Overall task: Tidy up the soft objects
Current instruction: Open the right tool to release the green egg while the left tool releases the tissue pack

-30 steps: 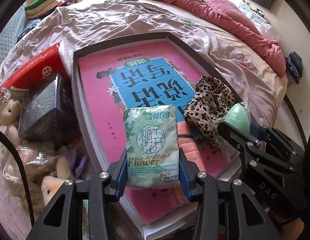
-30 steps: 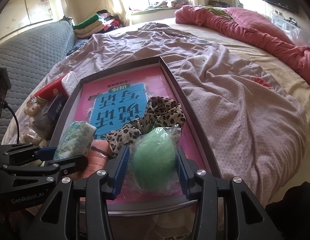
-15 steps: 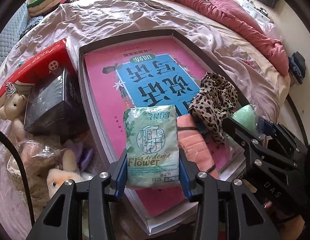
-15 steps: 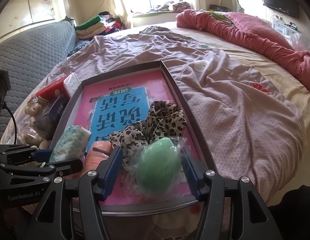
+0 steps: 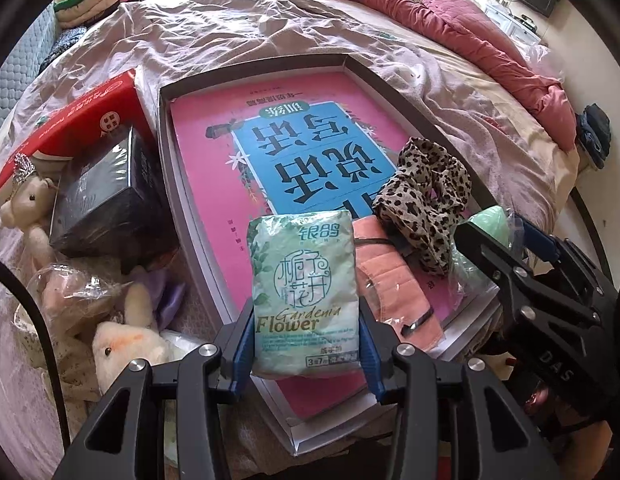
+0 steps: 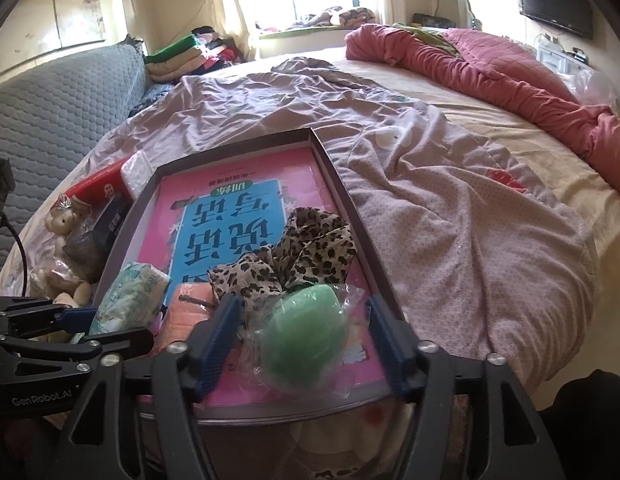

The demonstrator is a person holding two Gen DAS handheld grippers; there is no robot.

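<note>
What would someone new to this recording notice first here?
The pink book with its big blue panel fills the shallow box on the bed. At its near end the left gripper clamps a green Gardenia Flower tissue pack. Beside it the right gripper, jaws just opened, straddles a bagged green sponge, with a leopard-print cloth behind it.

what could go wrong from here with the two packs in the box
1. The right gripper has just been opening, its pads off the bagged green sponge; the round sponge may roll toward the near rim of the box.
2. The left gripper still clamps the tissue pack over the peach cloth; released there, it may land tilted.
</note>
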